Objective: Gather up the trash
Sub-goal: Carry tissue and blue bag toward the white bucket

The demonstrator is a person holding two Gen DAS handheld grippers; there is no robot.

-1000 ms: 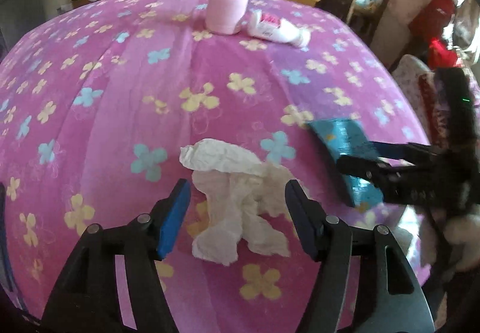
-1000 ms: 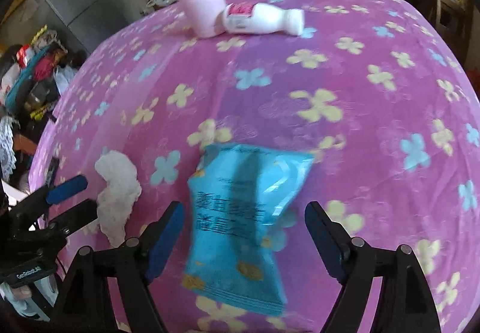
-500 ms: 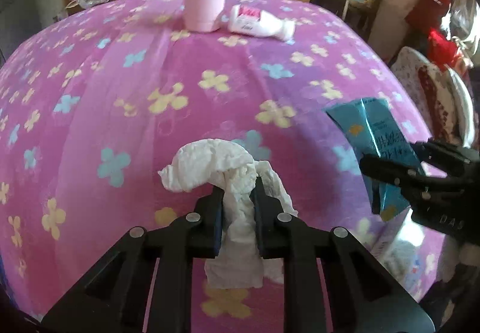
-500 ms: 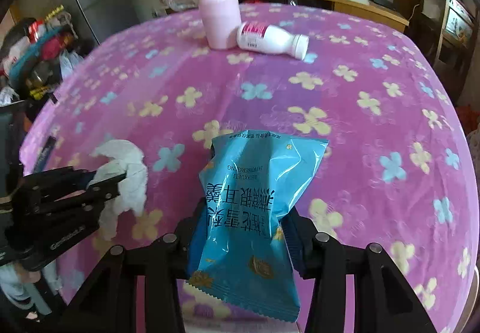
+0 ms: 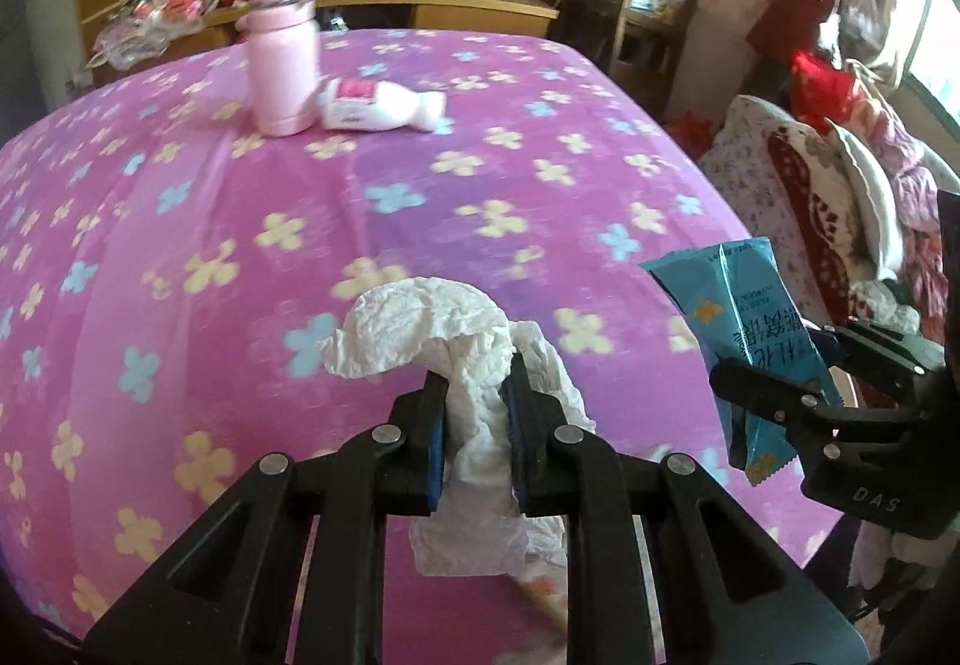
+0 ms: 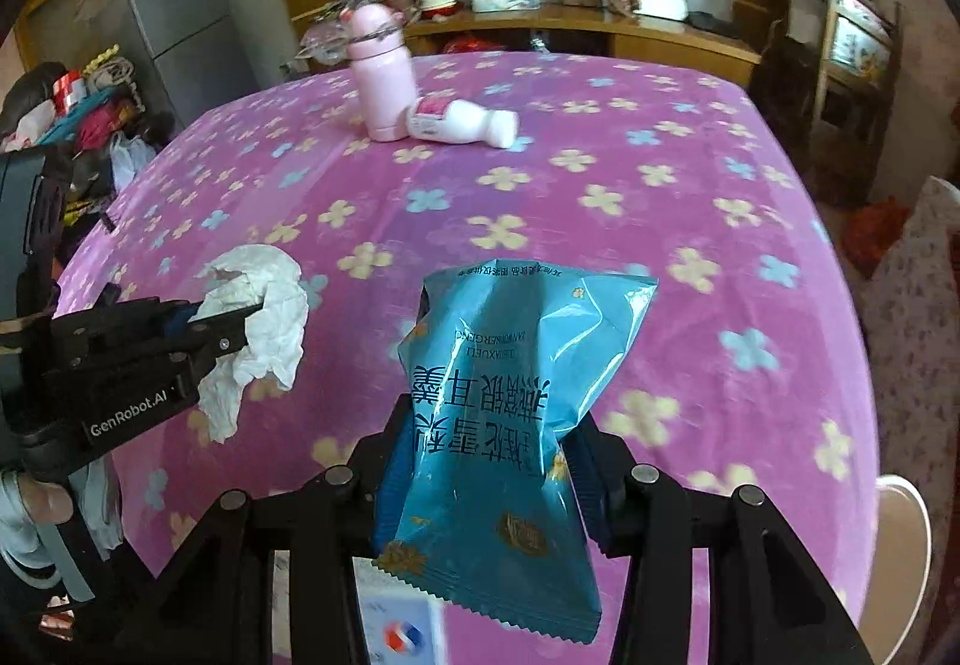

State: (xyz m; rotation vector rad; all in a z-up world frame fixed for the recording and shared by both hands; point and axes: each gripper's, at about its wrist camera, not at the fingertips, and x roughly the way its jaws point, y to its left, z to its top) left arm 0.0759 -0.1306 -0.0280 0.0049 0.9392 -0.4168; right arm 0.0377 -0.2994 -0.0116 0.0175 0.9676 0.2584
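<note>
My left gripper (image 5: 475, 395) is shut on a crumpled white tissue (image 5: 438, 329) and holds it above the pink flowered table cover (image 5: 240, 245). It also shows at the left of the right wrist view (image 6: 240, 326), with the tissue (image 6: 264, 305) hanging from it. My right gripper (image 6: 489, 425) is shut on a blue snack wrapper (image 6: 516, 365) and holds it off the table. In the left wrist view the right gripper (image 5: 780, 377) and the wrapper (image 5: 744, 317) are at the right.
A pink flask (image 5: 282, 59) stands at the far side of the table with a white and pink bottle (image 5: 378, 104) lying beside it. A wooden shelf (image 6: 570, 29) is behind the table. A chair with clothes (image 5: 840, 197) is at the right, a grey fridge (image 6: 174, 5) at the left.
Both grippers went from open to shut, the left on the tissue and the right on the wrapper. Both then lifted their loads off the table and drew back.
</note>
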